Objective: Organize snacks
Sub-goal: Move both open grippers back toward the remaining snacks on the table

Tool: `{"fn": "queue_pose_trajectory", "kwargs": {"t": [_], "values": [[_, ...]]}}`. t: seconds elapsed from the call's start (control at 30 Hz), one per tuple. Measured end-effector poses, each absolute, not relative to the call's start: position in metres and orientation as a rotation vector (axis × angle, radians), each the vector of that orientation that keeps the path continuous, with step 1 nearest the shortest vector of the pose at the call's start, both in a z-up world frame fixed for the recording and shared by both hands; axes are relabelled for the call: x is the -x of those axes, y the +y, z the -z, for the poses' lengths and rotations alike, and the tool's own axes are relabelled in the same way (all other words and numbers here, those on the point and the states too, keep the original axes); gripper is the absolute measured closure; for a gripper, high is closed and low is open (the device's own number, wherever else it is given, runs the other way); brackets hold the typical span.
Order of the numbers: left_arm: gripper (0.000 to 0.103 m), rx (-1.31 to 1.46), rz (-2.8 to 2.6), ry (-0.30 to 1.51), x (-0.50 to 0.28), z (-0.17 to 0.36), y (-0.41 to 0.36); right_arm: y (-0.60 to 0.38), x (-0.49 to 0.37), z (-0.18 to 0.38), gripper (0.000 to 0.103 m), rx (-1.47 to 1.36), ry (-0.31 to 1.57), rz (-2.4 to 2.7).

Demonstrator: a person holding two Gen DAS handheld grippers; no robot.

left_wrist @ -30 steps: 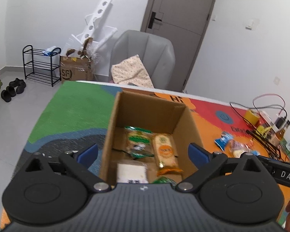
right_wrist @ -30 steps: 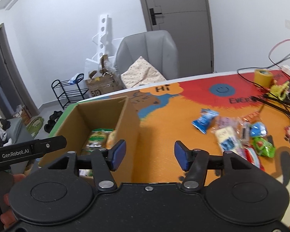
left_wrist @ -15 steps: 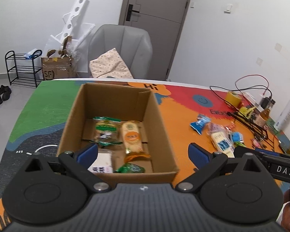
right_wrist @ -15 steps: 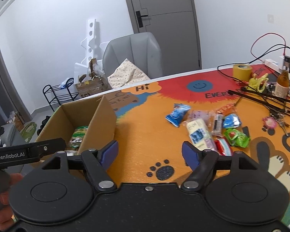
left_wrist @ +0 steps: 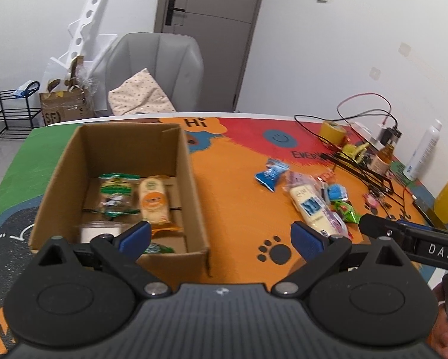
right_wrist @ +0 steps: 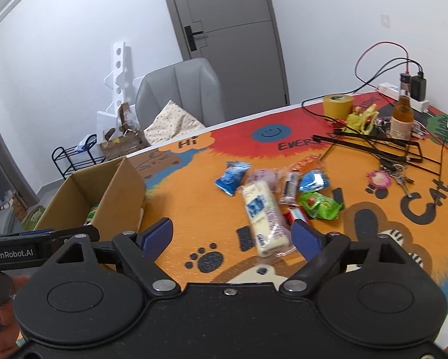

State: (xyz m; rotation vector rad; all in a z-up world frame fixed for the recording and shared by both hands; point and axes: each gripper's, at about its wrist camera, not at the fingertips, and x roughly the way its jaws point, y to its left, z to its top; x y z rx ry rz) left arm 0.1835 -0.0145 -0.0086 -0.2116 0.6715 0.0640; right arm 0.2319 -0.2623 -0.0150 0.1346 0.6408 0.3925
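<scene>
Over the last second both views have swung from the cardboard box [left_wrist: 119, 185], near the table's [right_wrist: 194, 227] left edge, toward the loose snack pile [right_wrist: 283, 191] in the middle of the table. The box already holds several packets along its floor. The left gripper [left_wrist: 221, 236] hangs over the box's right wall, jaws wide apart with nothing between them. The right gripper [right_wrist: 231, 237] has just been opening its jaws and now stands wide and empty just short of the long white packet [right_wrist: 264, 217], the pile's nearest piece, probably its next pick.
</scene>
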Motion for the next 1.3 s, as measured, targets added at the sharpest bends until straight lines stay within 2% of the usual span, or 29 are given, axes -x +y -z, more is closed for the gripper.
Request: {"fn": "queue_pose_trajectory", "kwargs": {"t": [0.27, 0.43, 0.5, 1.3], "values": [[0.004, 0.183, -0.007, 0.688, -0.195, 0.011, -0.04, -0.287, -0.238, 0.021, 0.013, -0.152, 0.642, -0.353], [0.004, 0.172, 0.023, 0.692, -0.204, 0.014, -0.056, -0.304, -0.242, 0.025, 0.006, -0.168, 0.643, -0.326], [0.004, 0.174, 0.037, 0.695, -0.209, 0.016, -0.06, -0.31, -0.244, 0.027, 0.0, -0.18, 0.641, -0.318], [0.005, 0.169, 0.097, 0.716, -0.262, 0.036, -0.105, -0.341, -0.279, 0.045, 0.0, -0.179, 0.653, -0.223]]}}
